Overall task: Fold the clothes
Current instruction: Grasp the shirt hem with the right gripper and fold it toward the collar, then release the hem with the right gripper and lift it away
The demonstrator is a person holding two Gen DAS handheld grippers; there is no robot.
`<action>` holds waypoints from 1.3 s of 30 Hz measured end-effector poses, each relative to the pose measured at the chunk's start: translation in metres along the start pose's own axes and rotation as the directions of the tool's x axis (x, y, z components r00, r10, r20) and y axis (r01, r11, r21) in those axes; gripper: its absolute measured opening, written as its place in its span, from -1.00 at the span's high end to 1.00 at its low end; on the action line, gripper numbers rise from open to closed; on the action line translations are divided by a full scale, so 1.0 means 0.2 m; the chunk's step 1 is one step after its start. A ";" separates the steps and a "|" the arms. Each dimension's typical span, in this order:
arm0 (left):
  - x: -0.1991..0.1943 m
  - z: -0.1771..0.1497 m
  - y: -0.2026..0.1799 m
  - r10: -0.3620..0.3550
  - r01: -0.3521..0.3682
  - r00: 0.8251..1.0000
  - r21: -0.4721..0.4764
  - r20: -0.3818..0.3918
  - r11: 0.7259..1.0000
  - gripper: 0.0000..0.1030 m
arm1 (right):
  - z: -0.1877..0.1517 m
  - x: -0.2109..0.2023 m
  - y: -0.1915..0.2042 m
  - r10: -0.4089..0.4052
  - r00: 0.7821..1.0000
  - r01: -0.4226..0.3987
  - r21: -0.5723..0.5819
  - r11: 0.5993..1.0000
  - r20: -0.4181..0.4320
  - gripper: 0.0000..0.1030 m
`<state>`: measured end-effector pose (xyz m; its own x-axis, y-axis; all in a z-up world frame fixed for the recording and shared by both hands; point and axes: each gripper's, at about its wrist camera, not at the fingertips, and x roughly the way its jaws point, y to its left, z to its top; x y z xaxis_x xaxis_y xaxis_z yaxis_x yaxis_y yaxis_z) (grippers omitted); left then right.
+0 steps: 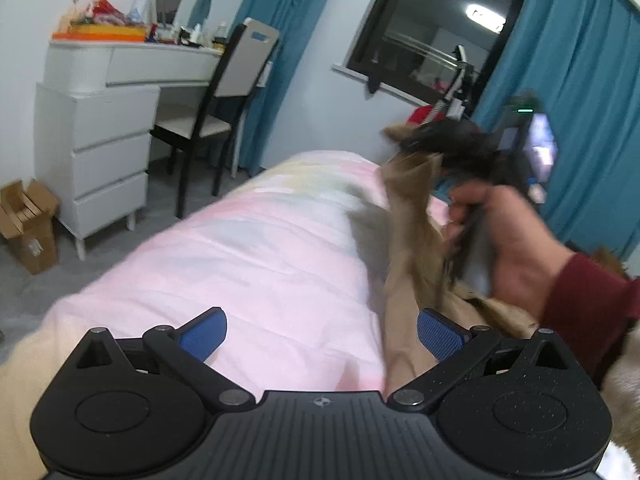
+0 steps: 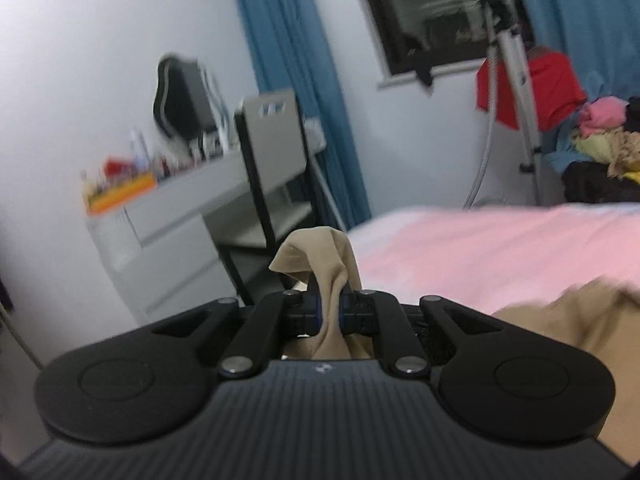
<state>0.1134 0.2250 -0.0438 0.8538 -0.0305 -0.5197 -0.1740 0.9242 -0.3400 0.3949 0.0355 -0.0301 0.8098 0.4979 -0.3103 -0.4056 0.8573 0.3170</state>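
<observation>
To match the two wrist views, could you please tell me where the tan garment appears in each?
Left wrist view: the tan garment hangs right of centre, lifted above the pink bed by the right gripper.
Right wrist view: tan garment at centre, pinched in the shut right gripper.
Shared landmark: the chair by the dresser.

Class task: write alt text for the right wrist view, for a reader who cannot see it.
The right gripper has its jaws shut on a bunched fold of tan garment, lifted above a bed with a pink cover. Behind stand a white dressing table, a chair, teal curtains and a dark window.
</observation>
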 end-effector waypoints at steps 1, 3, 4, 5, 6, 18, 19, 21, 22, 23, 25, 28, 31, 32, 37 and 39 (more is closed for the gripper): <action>-0.01 0.00 -0.01 -0.016 0.016 1.000 -0.005 0.000 1.000 -0.99 | 0.00 -0.04 -0.07 -0.024 1.000 0.024 0.027 0.999 0.003 0.82; -0.03 -0.01 -0.03 -0.040 0.040 0.999 -0.006 0.008 0.999 -0.99 | -0.01 -0.11 -0.22 -0.072 0.997 0.071 0.080 0.994 0.008 0.82; -0.04 -0.01 -0.05 -0.043 0.042 0.999 0.001 0.015 0.999 -0.99 | -0.01 -0.15 -0.29 -0.096 0.995 0.095 0.107 0.990 0.009 0.82; -0.06 -0.01 -0.06 -0.045 0.045 0.999 0.009 0.022 0.999 -0.99 | -0.01 -0.19 -0.36 -0.120 0.993 0.118 0.133 0.984 0.010 0.82; -0.07 -0.01 -0.07 -0.047 0.047 0.998 0.016 0.028 0.999 -0.99 | -0.02 -0.23 -0.43 -0.144 0.989 0.141 0.160 0.977 0.010 0.82; 0.03 -0.10 -0.25 -0.084 0.089 0.996 0.124 -0.043 0.988 -0.99 | -0.06 -0.65 -1.13 -0.372 0.928 0.348 0.400 0.848 -0.020 0.64; 0.05 -0.11 -0.26 -0.074 0.081 0.996 0.134 -0.051 0.988 -0.99 | -0.08 -0.67 -1.11 -0.368 0.930 0.345 0.390 0.854 -0.016 0.22; 0.07 -0.12 -0.28 -0.063 0.071 0.996 0.145 -0.059 0.987 -0.99 | -0.10 -0.72 -1.08 -0.360 0.933 0.337 0.370 0.866 -0.010 -0.46; 0.08 -0.13 -0.29 -0.059 0.067 0.996 0.149 -0.062 0.987 -0.99 | -0.11 -0.74 -1.06 -0.355 0.935 0.334 0.359 0.872 -0.007 -0.57; 0.08 -0.13 -0.30 -0.057 0.067 0.996 0.151 -0.065 0.986 -0.99 | -0.12 -0.76 -1.04 -0.351 0.936 0.330 0.349 0.877 -0.003 -0.57; 0.08 -0.14 -0.32 -0.055 0.066 0.996 0.157 -0.070 0.985 -0.99 | -0.14 -0.80 -1.00 -0.342 0.940 0.323 0.328 0.888 0.003 -0.55; 0.04 -0.15 -0.34 -0.059 0.069 0.996 0.172 -0.067 0.983 -0.99 | -0.18 -0.87 -0.95 -0.329 0.944 0.311 0.296 0.903 0.012 -0.57; 0.00 -0.16 -0.37 -0.067 0.077 0.996 0.182 -0.061 0.980 -0.99 | -0.24 -0.86 -0.84 -0.297 0.954 0.296 0.244 0.923 -0.033 -0.51; -0.02 -0.17 -0.37 -0.069 0.078 0.996 0.185 -0.057 0.980 -0.99 | -0.26 -0.84 -0.81 -0.298 0.952 0.305 0.226 0.925 -0.065 -0.49; -0.03 -0.17 -0.36 -0.048 0.057 0.998 0.182 -0.050 0.982 -0.99 | -0.28 -0.72 -0.78 -0.381 0.903 0.412 0.153 0.898 -0.196 0.23; -0.03 -0.17 -0.36 -0.043 0.052 0.998 0.177 -0.052 0.983 -0.99 | -0.26 -0.72 -0.79 -0.398 0.896 0.428 0.138 0.893 -0.197 0.74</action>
<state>0.1049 0.1455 -0.0434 0.8339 -0.0898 -0.5445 -0.0401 0.9742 -0.2221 0.3208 -0.1648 -0.0817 0.8035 0.1302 -0.5809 0.0425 0.9608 0.2741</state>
